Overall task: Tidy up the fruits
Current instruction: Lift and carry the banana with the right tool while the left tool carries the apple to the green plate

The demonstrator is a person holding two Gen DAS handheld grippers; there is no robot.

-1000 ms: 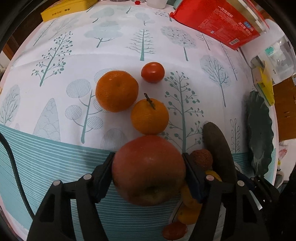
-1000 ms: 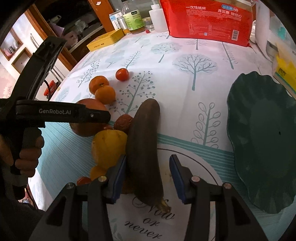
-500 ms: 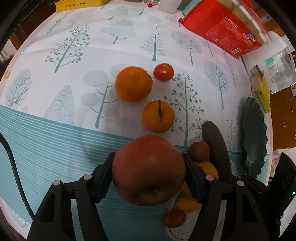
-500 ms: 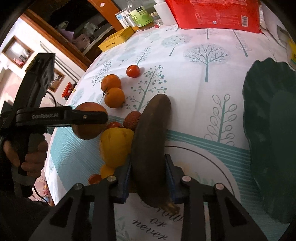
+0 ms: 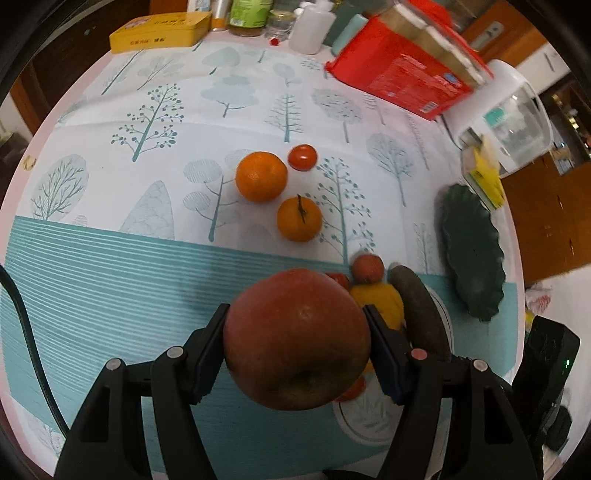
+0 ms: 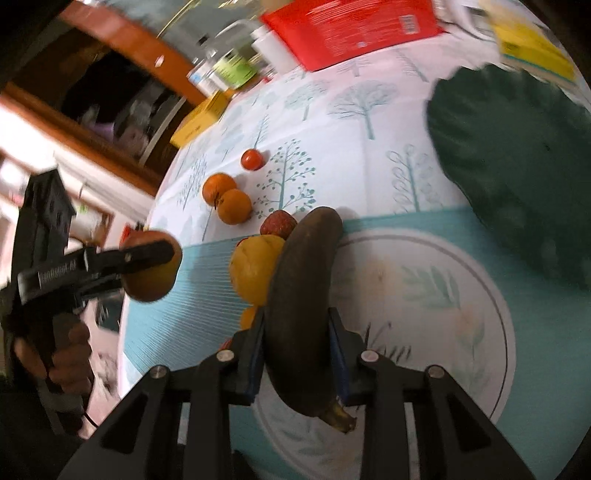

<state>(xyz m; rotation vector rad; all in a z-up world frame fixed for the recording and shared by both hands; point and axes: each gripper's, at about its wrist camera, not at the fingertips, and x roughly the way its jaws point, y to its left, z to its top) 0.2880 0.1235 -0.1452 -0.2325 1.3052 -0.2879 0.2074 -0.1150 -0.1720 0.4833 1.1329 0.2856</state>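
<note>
Your left claw (image 5: 296,345) is clamped on a red apple (image 5: 296,338), both pads pressed against its sides, and the apple hangs clear above the teal striped band of the tablecloth (image 5: 110,288). Your right claw (image 6: 297,352) is closed on a dark, overripe banana (image 6: 301,295): its jaws have just been closing, and now the pads grip the banana near its stem end, with the far tip pointing away toward the other fruit.

Beside the banana on the table sits a yellow fruit (image 6: 255,267), touching it, with a red lychee-like fruit (image 6: 279,223) just beyond. Farther out lie two oranges (image 5: 261,176) side by side, the nearer one (image 5: 299,218) with its stem up, and a small tomato (image 5: 302,157) just past them. A small red fruit (image 5: 351,389) peeks out under the apple in the left wrist view.

A dark green scalloped plate (image 6: 517,166) rests empty on the table to your right, well apart from the fruit cluster. At the far edge stand a red package (image 5: 402,74), a yellow tin (image 5: 159,31) and some bottles (image 5: 251,14). The right wrist view is blurred.
</note>
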